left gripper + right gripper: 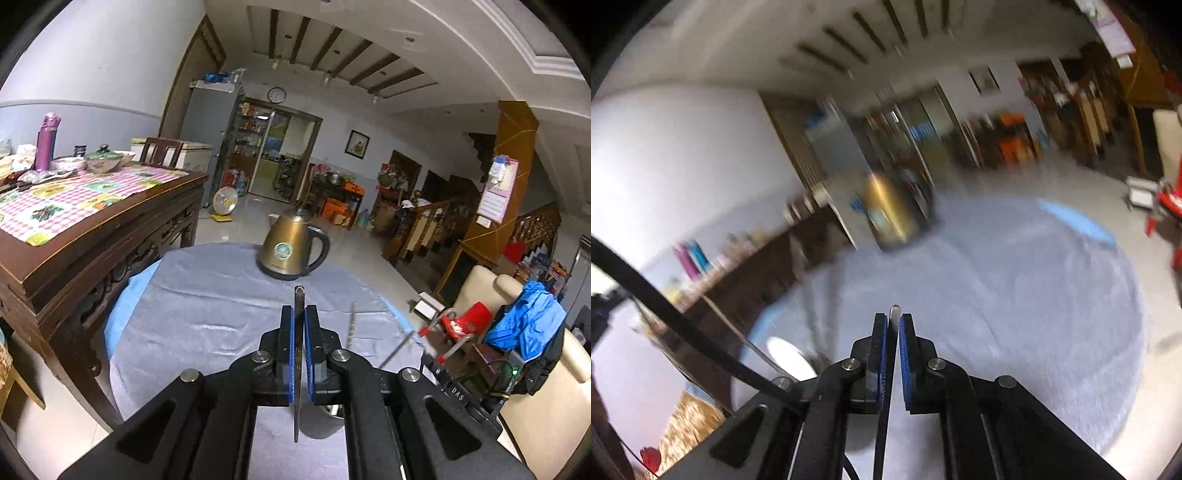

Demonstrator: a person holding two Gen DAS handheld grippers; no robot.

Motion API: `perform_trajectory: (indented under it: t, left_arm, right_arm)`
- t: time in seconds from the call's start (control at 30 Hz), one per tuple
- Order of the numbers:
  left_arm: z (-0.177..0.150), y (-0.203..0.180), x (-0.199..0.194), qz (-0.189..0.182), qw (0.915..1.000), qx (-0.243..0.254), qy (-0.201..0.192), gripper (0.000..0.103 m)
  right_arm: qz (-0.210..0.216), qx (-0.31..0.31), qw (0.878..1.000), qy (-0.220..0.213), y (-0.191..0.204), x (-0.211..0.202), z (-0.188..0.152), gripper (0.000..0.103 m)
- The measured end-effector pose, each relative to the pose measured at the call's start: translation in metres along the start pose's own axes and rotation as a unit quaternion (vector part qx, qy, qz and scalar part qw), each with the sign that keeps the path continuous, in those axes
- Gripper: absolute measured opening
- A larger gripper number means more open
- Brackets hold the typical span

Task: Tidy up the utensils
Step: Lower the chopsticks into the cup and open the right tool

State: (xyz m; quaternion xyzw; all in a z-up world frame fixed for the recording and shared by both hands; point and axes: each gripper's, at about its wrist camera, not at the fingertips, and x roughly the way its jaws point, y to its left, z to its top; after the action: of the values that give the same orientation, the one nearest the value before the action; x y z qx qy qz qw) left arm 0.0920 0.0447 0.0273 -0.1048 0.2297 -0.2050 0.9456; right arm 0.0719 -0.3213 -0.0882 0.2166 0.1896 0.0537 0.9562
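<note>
My left gripper (299, 314) is shut on a thin flat metal utensil (299, 295), seen edge-on; its tip pokes out past the blue pads and its other end hangs below the jaws, above the grey-clothed round table (207, 295). A second slim metal utensil (352, 325) lies on the cloth just to the right. The right wrist view is blurred. There my right gripper (894, 321) is shut on another thin metal utensil (894, 312), held clear of the round table (1015, 295). A shiny round piece (786, 354) shows at lower left; what it is I cannot tell.
A gold electric kettle (291, 247) stands at the table's far edge. A dark wooden table (92, 236) with a checked cloth, bowls and a purple bottle (46, 144) stands to the left. A red stool (469, 321) and a cream chair with blue clothing (524, 321) stand right.
</note>
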Motion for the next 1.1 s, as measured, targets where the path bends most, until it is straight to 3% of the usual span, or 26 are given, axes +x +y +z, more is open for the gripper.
perform_trajectory:
  t: [0.27,0.53,0.7,1.1]
  left_arm:
    - [0.011,-0.027,-0.019,-0.027,0.9992,0.015,-0.025,0.005]
    - [0.025,-0.050,-0.016,-0.048,0.9971,0.033,-0.048,0.005]
    - [0.029,-0.056,-0.001,-0.054,0.9967,0.036,-0.050,0.005]
    - [0.023,-0.052,0.036,-0.042,0.9984,0.028,-0.026,0.005]
  right_arm:
    - [0.031,-0.045,0.985,-0.166,0.051,-0.044,0.032,0.007]
    - [-0.010,-0.066,0.955,-0.287,0.107,-0.052,0.037,0.007]
    - [-0.030,-0.052,0.949,-0.309,0.120,-0.052,0.037,0.007]
    - [-0.016,-0.009,0.965,-0.260,0.098,-0.034,0.048,0.007]
